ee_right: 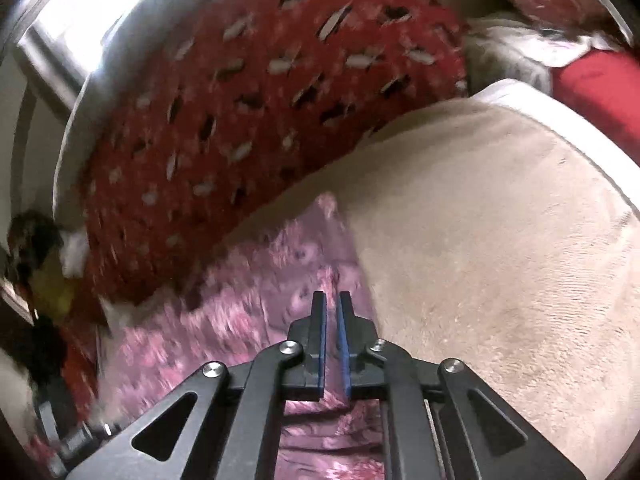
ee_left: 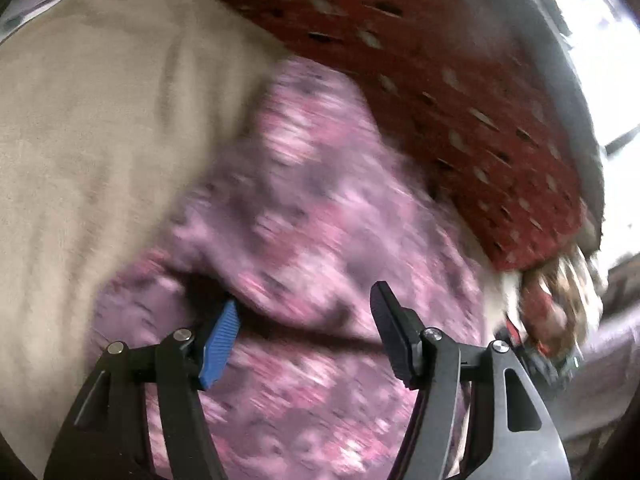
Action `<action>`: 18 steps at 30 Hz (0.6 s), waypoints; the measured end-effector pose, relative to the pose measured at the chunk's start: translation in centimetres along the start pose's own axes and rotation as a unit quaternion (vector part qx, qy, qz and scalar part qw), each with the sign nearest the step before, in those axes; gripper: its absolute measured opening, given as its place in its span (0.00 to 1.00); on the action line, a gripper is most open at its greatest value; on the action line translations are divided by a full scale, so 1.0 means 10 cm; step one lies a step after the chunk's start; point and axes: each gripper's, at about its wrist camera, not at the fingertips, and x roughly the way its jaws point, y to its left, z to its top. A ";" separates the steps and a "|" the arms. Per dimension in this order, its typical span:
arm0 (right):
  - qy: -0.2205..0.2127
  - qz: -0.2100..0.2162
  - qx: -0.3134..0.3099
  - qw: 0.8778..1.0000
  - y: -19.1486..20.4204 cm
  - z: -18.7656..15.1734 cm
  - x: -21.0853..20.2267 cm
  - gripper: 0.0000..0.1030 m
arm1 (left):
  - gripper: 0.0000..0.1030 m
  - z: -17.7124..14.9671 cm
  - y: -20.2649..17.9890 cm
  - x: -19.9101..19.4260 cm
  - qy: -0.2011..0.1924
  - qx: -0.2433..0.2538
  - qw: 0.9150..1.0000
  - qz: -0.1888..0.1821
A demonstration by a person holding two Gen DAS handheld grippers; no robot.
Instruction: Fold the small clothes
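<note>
Spreading wide, my left gripper point(ee_left: 306, 332) straddles a fold of soft mottled pink cloth point(ee_left: 312, 208). My right gripper point(ee_right: 331, 308) is nearly closed, empty, over it beside a fuzzy beige blanket point(ee_right: 500, 260).

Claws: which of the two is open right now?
The left claw is open, fingers spread wide over the pink floral garment. The right claw is nearly shut, only a thin gap between its pads, above the same garment.

matt pink cloth garment point(ee_left: 320, 208), fuzzy beige blanket point(ee_right: 500, 248)
</note>
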 end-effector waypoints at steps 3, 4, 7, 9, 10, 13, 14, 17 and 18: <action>0.023 0.012 -0.001 1.000 0.04 -0.04 0.09 0.35 | 0.62 -0.08 -0.29 -0.05 -0.011 0.058 0.998 -0.007; 0.034 0.000 -0.009 0.999 0.06 -0.08 0.14 0.37 | 0.62 -0.06 -0.32 -0.08 -0.025 0.070 0.997 0.001; 0.063 -0.021 -0.058 0.996 0.19 -0.21 0.26 0.18 | 0.62 0.07 -0.22 -0.07 -0.050 0.062 0.996 0.050; 0.037 -0.011 -0.098 0.994 0.27 -0.22 0.18 0.04 | 0.62 0.16 -0.05 0.06 -0.033 0.039 0.994 0.099; 0.017 -0.005 -0.093 0.995 0.26 -0.19 0.12 0.04 | 0.62 0.18 0.04 0.16 -0.013 0.028 0.993 0.110; 0.005 -0.004 -0.055 0.998 0.08 -0.17 0.12 0.04 | 0.62 0.18 0.00 0.29 -0.004 0.044 0.990 0.132; 0.027 -0.015 -0.055 0.998 0.04 -0.19 0.20 0.04 | 0.63 0.16 -0.08 0.31 -0.008 0.065 0.987 0.149; 0.048 -0.039 -0.061 0.996 0.02 -0.23 0.21 0.12 | 0.63 0.12 -0.17 0.36 -0.015 0.094 0.981 0.170; 0.036 -0.048 -0.060 0.996 0.05 -0.22 0.11 0.13 | 0.64 0.12 -0.17 0.36 -0.016 0.091 0.981 0.168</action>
